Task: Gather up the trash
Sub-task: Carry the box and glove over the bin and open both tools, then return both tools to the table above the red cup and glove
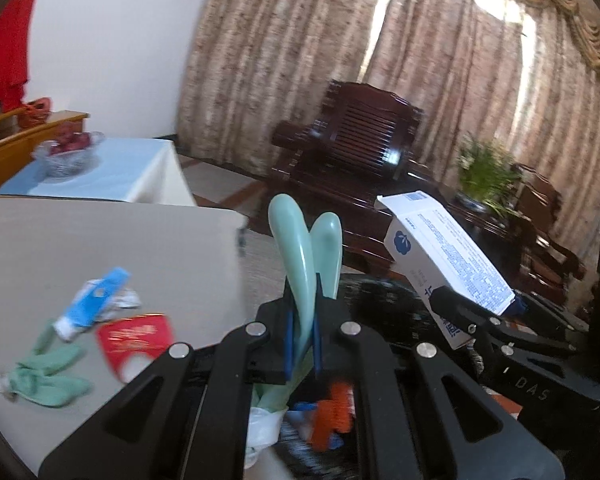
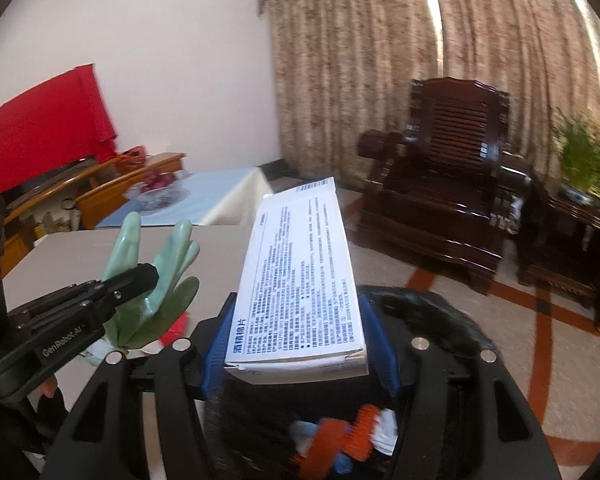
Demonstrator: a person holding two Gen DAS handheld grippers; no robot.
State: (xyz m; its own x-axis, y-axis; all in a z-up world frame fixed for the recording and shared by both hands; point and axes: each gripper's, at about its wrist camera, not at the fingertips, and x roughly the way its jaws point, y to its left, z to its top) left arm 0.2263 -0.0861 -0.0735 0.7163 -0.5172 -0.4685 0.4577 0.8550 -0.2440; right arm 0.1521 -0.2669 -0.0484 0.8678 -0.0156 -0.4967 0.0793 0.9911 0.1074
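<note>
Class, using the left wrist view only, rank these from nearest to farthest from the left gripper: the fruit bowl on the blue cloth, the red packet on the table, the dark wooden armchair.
1. The red packet, on the table just left of the left gripper.
2. The fruit bowl, far left on the blue cloth.
3. The dark wooden armchair, across the room by the curtains.

Not much you can actually read here. The white box (image 2: 300,280) has big blue Chinese characters along its lower left edge, "酒精棉片", plus a barcode at its top end; the dense blue fine print covering its face is too small to make out. The left gripper (image 2: 150,276) has "GenRobot.AI" printed on its arm. In the left wrist view, the right gripper (image 1: 476,312) shows "DAS".
</note>
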